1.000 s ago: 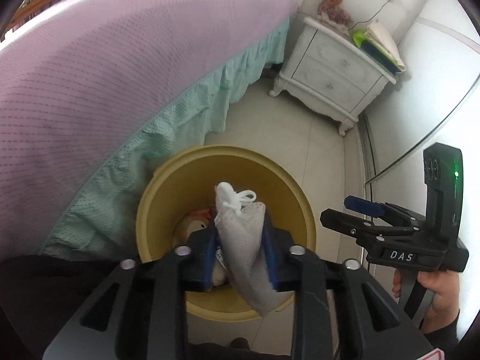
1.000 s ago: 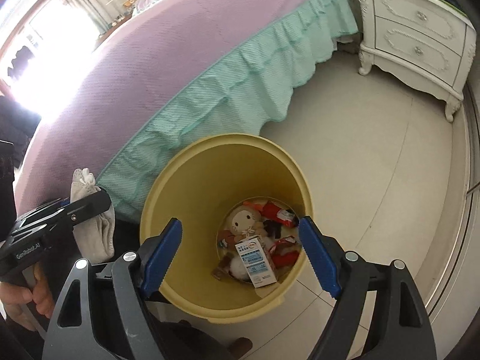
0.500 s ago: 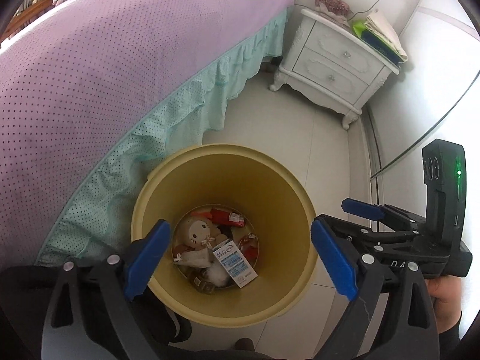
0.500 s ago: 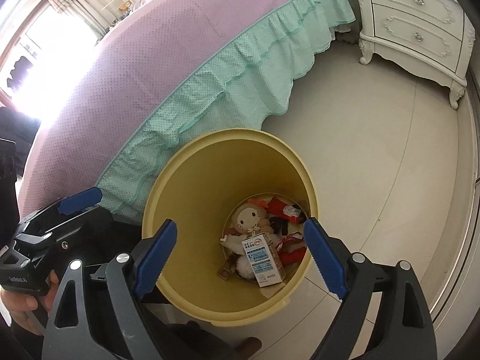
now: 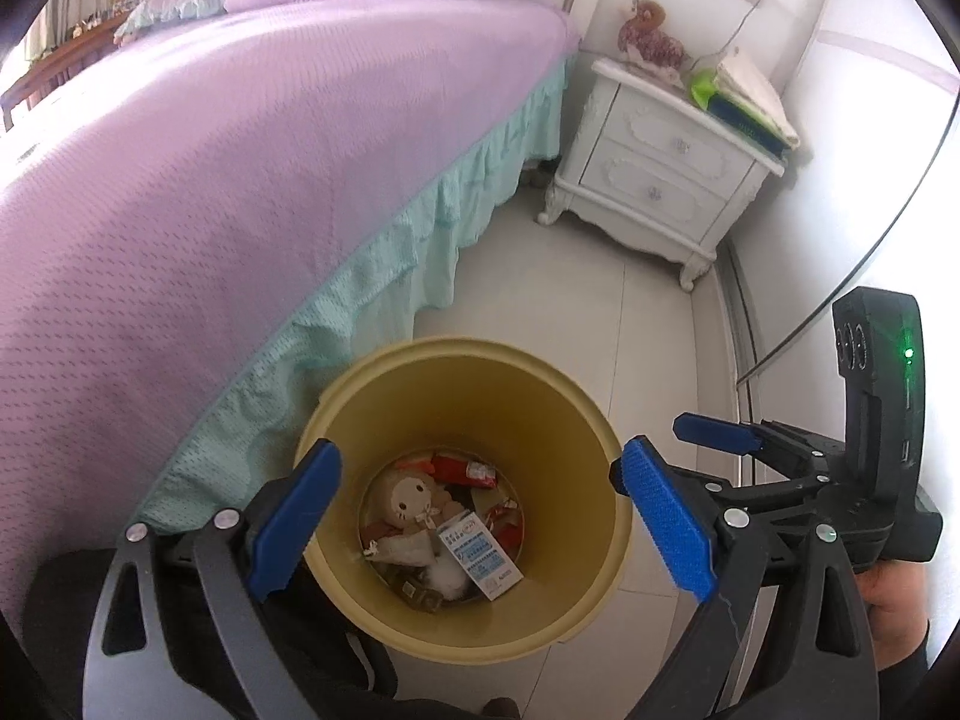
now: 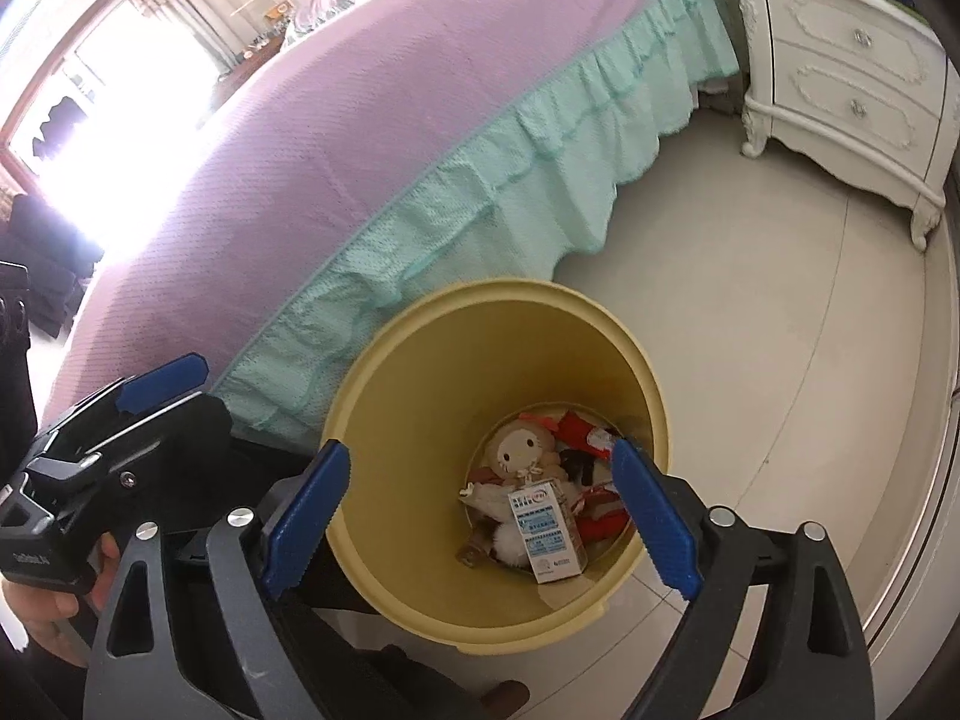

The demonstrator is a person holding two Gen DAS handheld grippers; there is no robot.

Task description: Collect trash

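Observation:
A yellow bin (image 5: 462,372) stands on the tiled floor beside the bed and also shows in the right wrist view (image 6: 420,396). Inside it lie a small doll (image 5: 411,501), a white and blue carton (image 5: 483,555), red wrappers (image 5: 465,471) and a white cloth piece (image 5: 402,549). My left gripper (image 5: 480,522) is open and empty above the bin. My right gripper (image 6: 480,516) is open and empty above the bin too. The right gripper also shows in the left wrist view (image 5: 720,435), at the right, and the left gripper in the right wrist view (image 6: 162,375), at the left.
A bed with a purple cover (image 5: 210,150) and teal frill (image 5: 390,258) lies to the left of the bin. A white nightstand (image 5: 660,180) with books and a plush toy stands by the far wall. A white wall (image 5: 840,180) runs along the right.
One second ago my left gripper was shut on a white mesh bag over the bin. It has opened, and the bag has dropped into the bin. Both grippers have lifted slightly.

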